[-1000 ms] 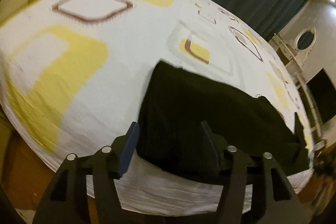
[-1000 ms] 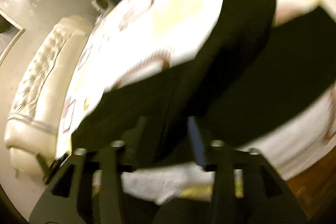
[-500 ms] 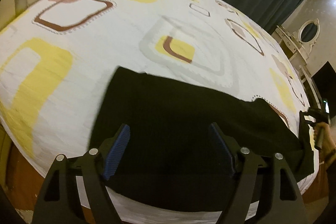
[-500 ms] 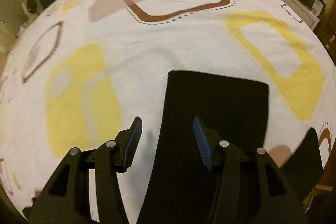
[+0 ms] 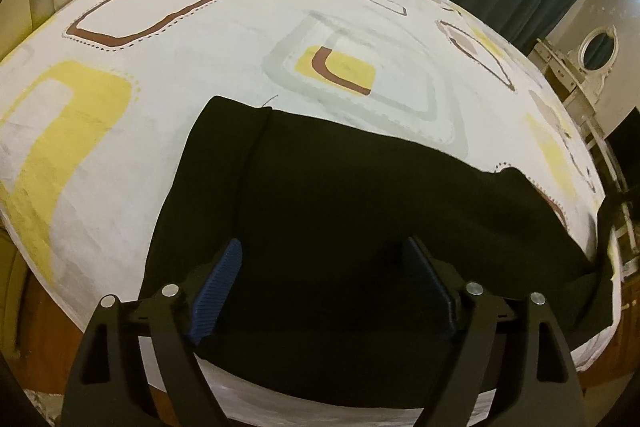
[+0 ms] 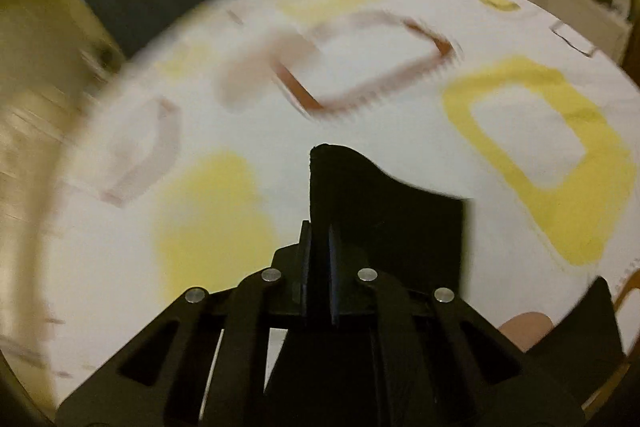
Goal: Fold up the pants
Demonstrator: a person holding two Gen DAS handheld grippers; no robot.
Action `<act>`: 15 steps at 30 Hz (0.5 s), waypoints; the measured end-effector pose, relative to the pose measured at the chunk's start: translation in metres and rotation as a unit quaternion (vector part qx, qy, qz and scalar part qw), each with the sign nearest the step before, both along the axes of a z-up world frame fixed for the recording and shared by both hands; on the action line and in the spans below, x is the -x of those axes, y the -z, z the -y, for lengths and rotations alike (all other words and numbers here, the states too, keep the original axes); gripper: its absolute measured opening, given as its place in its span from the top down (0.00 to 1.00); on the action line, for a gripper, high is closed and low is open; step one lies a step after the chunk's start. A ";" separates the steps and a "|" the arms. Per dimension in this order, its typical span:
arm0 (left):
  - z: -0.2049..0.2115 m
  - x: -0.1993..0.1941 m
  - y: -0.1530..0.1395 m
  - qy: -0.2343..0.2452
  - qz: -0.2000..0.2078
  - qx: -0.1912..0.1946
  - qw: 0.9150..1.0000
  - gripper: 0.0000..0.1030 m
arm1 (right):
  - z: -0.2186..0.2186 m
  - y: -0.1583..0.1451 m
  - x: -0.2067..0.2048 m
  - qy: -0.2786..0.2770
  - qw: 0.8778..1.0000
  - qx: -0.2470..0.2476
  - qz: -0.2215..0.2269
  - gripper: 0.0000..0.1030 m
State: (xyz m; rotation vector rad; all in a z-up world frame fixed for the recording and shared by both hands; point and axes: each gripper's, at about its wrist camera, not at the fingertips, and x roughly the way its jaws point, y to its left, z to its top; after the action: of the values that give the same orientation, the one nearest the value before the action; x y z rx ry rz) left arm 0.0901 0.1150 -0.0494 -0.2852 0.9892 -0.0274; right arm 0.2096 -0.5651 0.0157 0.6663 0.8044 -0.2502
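The black pants (image 5: 340, 211) lie flat on the bed's patterned sheet (image 5: 224, 51), spread straight ahead of the left claw (image 5: 324, 291) and running off to its right. That claw is spread wide, its blue-padded fingers (image 5: 216, 291) over the near edge of the cloth with nothing pinched between them. The right claw (image 6: 318, 271) is nearly closed, clamped on an edge of the pants (image 6: 384, 211), which stands up from between its fingers and drapes to its right above the sheet (image 6: 360, 75).
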 end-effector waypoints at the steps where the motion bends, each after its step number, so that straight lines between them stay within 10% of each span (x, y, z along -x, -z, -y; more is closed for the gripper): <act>1: 0.001 0.001 0.001 0.000 0.000 -0.004 1.000 0.20 | 0.007 -0.015 0.016 -0.003 1.000 -0.005 0.027 0.93; 6: 0.006 0.006 0.003 0.000 0.005 -0.021 1.000 0.20 | 0.053 -0.035 0.133 0.020 0.993 -0.039 0.110 0.93; 15: 0.009 0.007 0.003 -0.009 0.005 -0.026 1.000 0.20 | 0.113 0.101 0.288 0.140 0.976 -0.160 0.054 0.94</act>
State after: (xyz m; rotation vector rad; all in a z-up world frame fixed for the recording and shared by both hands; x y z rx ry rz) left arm 0.0829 0.1065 -0.0528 -0.2460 0.9757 0.0127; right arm -0.0781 -0.6784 -0.0850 1.0915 0.6499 -0.3413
